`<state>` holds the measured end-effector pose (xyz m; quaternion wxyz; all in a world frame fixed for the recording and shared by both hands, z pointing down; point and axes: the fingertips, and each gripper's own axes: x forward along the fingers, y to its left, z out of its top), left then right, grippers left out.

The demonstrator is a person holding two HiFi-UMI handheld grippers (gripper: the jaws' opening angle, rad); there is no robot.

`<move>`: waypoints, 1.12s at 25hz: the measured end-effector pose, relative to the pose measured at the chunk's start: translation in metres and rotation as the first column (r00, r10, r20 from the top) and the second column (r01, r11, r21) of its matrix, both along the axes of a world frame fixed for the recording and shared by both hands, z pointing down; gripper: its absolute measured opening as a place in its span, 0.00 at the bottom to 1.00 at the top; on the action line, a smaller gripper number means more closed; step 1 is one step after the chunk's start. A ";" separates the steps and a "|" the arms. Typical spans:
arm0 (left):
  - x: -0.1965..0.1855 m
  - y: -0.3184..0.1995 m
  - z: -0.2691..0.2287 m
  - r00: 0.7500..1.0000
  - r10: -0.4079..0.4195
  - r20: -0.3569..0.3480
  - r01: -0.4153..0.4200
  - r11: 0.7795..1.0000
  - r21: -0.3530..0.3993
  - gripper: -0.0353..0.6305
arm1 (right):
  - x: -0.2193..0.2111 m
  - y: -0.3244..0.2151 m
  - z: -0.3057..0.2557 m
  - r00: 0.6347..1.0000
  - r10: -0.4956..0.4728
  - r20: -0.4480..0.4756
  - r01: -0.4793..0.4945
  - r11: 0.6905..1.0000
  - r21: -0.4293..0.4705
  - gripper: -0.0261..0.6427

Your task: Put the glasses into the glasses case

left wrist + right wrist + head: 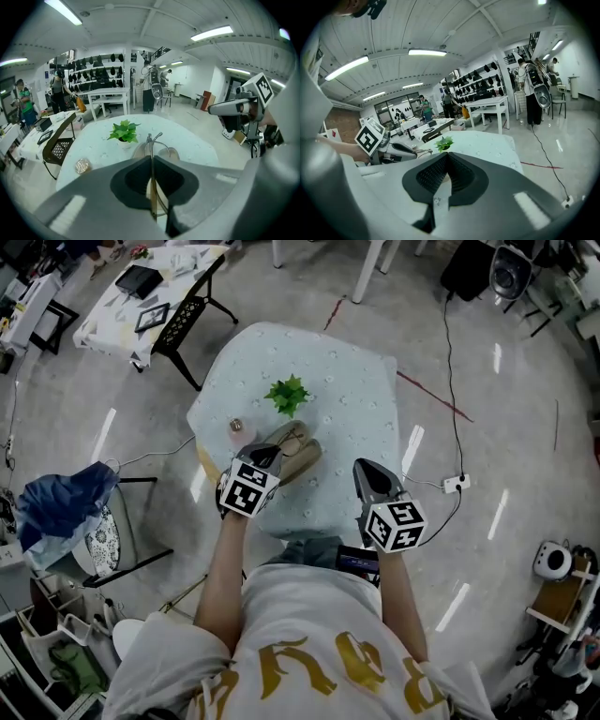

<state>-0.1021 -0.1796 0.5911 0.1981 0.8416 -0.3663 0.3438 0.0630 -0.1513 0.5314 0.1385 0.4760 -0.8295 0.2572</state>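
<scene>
My left gripper (pixel 270 458) (pixel 151 159) is shut on the thin metal-framed glasses (pixel 151 140), which stick out forward between its jaws. They hang just over the open beige glasses case (pixel 305 460) (pixel 171 153) near the front of the round table (pixel 356 390). My right gripper (pixel 367 471) (pixel 446 154) hovers over the table's front right edge, shut with nothing in it, apart from the case. In the right gripper view the left gripper (pixel 401 150) shows at the left.
A small green plant (pixel 288 395) (pixel 124 131) (pixel 444 143) stands mid-table behind the case. A small shiny round object (pixel 236 427) (pixel 83 165) lies left of it. A black-framed side table (pixel 150 296) and a chair with blue cloth (pixel 70 502) stand to the left.
</scene>
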 end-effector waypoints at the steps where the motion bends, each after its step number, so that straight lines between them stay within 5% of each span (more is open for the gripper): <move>1: 0.001 -0.001 0.004 1.000 0.010 0.014 -0.010 1.000 0.000 0.07 | 0.001 0.000 0.003 1.000 0.000 0.002 0.000 1.000 -0.007 0.07; 20: 0.017 -0.020 0.052 0.970 0.099 0.222 -0.098 0.995 -0.015 0.08 | 0.023 -0.012 0.036 1.000 0.006 0.004 -0.006 0.996 -0.089 0.07; 28: 0.018 -0.031 0.060 0.934 0.117 0.338 -0.136 0.990 0.031 0.08 | 0.031 -0.020 0.043 1.000 0.010 0.008 -0.009 0.994 -0.109 0.07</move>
